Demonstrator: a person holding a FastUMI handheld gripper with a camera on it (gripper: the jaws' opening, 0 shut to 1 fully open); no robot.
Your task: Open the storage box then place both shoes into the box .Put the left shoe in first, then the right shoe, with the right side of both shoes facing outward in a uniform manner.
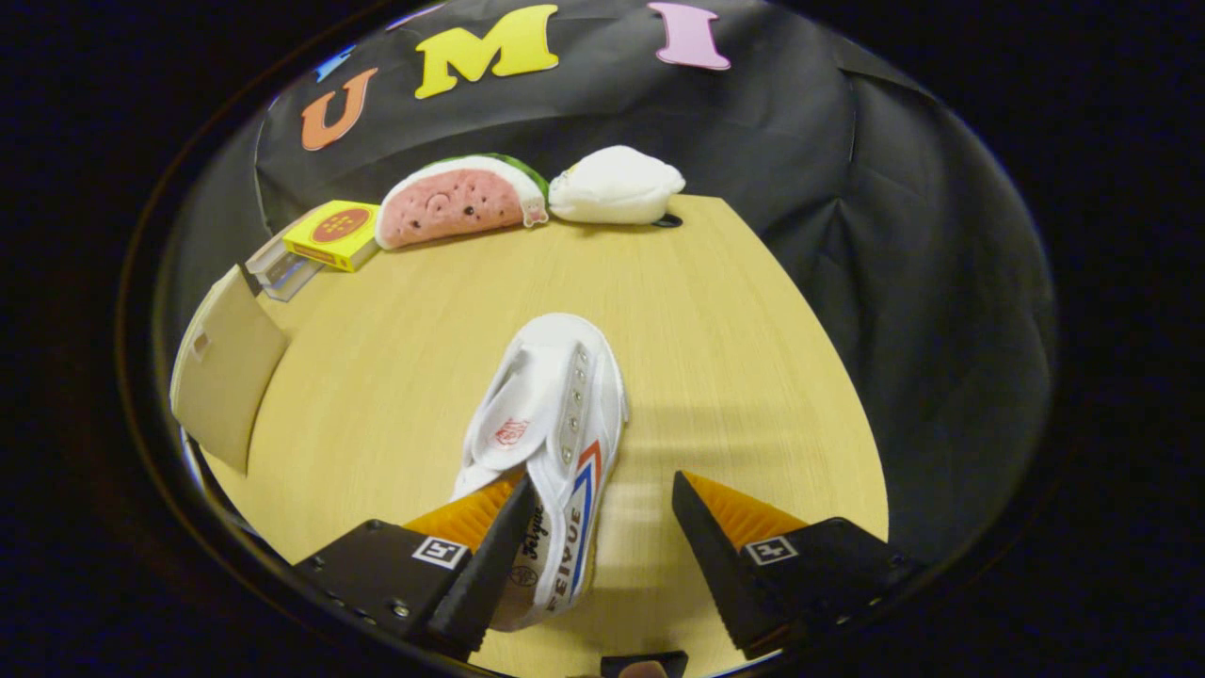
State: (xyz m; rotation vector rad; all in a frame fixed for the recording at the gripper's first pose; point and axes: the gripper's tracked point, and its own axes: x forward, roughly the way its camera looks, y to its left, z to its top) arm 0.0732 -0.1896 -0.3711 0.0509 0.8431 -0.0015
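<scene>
My tongs point(598, 527) are spread wide above the wooden counter point(753, 358). They pinch nothing. The white shoe point(551, 443) lies on the counter, with its heel part between my two fingers and its toe pointing away from me, beyond the fingertips. The shoe is closer to my left finger point(471, 556); this finger is touching the shoe or is just beside its left edge, I cannot tell which. My right finger point(725, 546) is apart from the shoe, with bare counter between them. The side of the shoe with the red and blue stripes faces toward my right finger. The tongue of the shoe is folded open and I see a red mark on it.

Far ahead of the fingers, at the back edge of the counter against the black cloth wall point(894, 235), a plush toy shaped like a watermelon slice point(452, 202) lies, and a white plush thing point(617, 185) is just beside it on the right. To the left of the watermelon a small yellow box point(334, 234) rests on a clear plastic thing point(278, 268). Nearer to me on the left side, a beige panel point(226, 377) stands tilted at the edge of the counter; this may be a part of the storage box, but I cannot tell for sure.
</scene>
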